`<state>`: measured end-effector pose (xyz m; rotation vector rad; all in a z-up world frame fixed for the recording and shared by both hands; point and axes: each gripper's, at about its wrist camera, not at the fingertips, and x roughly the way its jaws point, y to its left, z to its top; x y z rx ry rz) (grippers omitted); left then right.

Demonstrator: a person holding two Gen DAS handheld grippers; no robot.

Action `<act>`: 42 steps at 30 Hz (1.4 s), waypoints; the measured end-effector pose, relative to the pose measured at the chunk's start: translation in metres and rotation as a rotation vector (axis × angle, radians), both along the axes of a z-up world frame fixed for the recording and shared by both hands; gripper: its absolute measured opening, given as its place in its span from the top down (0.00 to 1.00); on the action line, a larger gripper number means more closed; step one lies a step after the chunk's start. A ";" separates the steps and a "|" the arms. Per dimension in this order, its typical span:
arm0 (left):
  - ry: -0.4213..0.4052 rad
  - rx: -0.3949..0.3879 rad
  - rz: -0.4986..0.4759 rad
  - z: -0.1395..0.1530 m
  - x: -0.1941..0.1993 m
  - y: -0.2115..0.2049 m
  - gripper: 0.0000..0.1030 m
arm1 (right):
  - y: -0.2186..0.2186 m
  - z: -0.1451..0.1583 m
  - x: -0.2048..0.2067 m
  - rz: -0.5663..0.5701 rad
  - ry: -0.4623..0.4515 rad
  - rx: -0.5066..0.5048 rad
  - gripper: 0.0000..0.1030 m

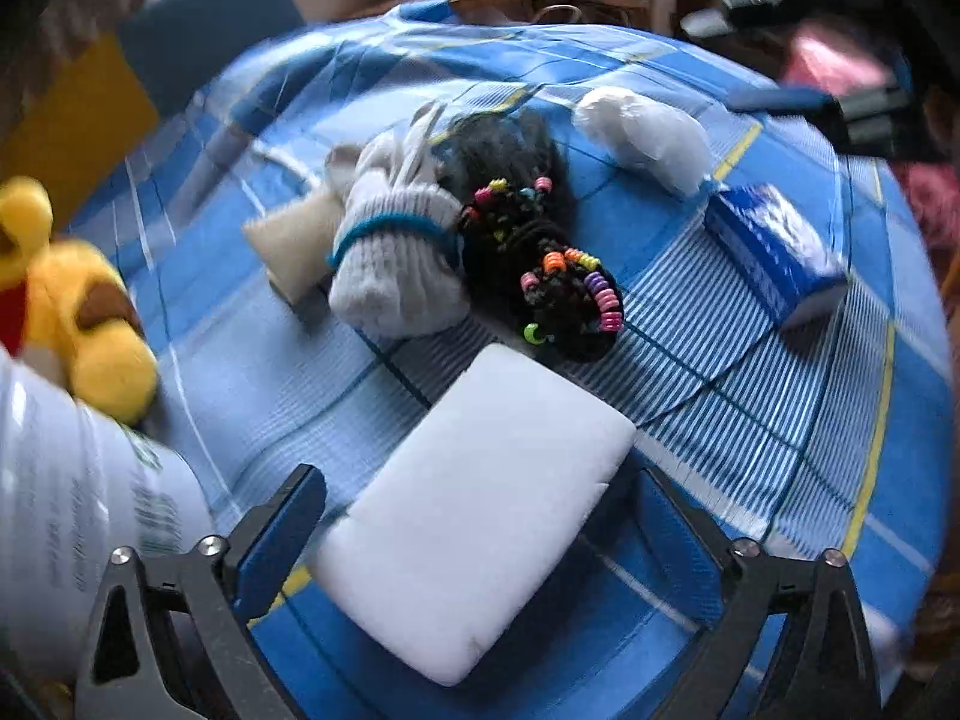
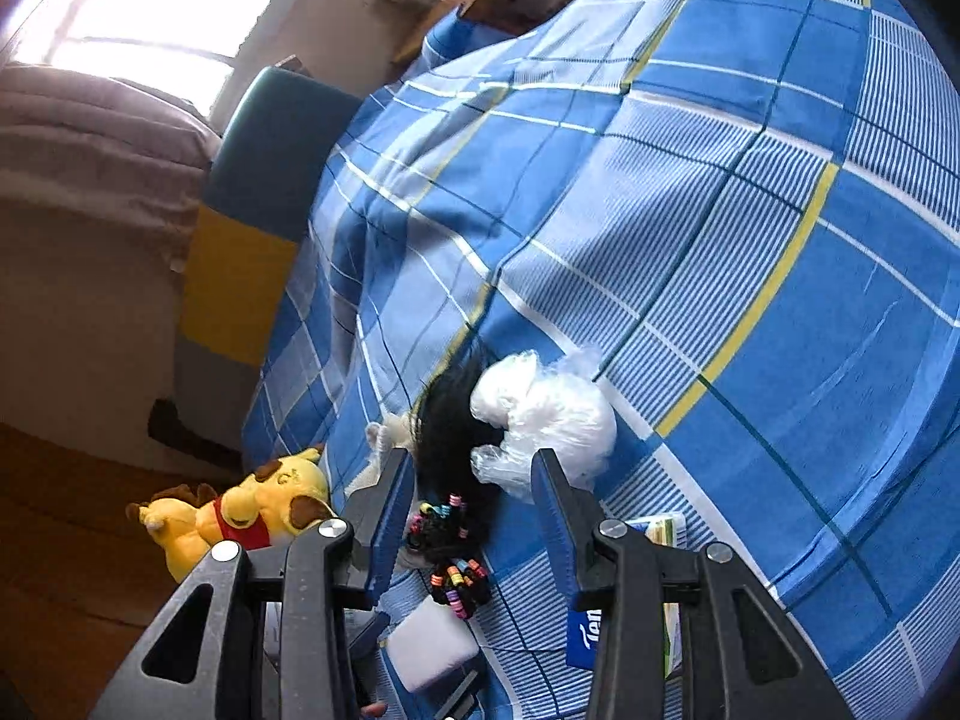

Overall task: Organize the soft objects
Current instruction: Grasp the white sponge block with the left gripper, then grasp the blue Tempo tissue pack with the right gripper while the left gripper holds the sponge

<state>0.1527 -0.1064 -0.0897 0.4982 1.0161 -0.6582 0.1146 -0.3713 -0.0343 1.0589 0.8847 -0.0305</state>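
While the white sponge block [image 1: 480,510] lies on the bed [image 1: 750,420] between the released left tongs [image 1: 480,540], centre them and clench gently; the right tongs [image 2: 474,516] hover spread above the beaded black hairpiece [image 2: 450,480]

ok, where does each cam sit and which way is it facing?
Left wrist: on the left claw, facing down and forward at the white sponge lying between its open fingers; only those fingers show.
Right wrist: on the right claw, higher, facing across the blue checked sheet; only its open fingers show.
Shared: sponge, beaded black hairpiece, yellow plush.
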 end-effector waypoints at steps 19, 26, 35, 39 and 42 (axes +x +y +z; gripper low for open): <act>-0.027 -0.056 0.339 0.010 -0.088 0.044 0.32 | 0.004 -0.018 0.006 0.031 0.132 -0.108 0.60; -0.119 -0.078 0.369 0.001 -0.113 0.049 0.25 | 0.004 -0.018 0.003 0.021 0.148 -0.128 0.60; -0.204 -0.155 0.339 -0.003 -0.121 0.060 0.24 | 0.010 -0.026 0.004 0.031 0.302 -0.300 0.50; -0.213 -0.160 0.338 -0.003 -0.121 0.060 0.24 | 0.022 -0.023 0.004 0.072 0.318 -0.377 0.40; -0.214 -0.167 0.338 -0.004 -0.121 0.061 0.24 | 0.035 -0.018 0.002 0.100 0.329 -0.465 0.38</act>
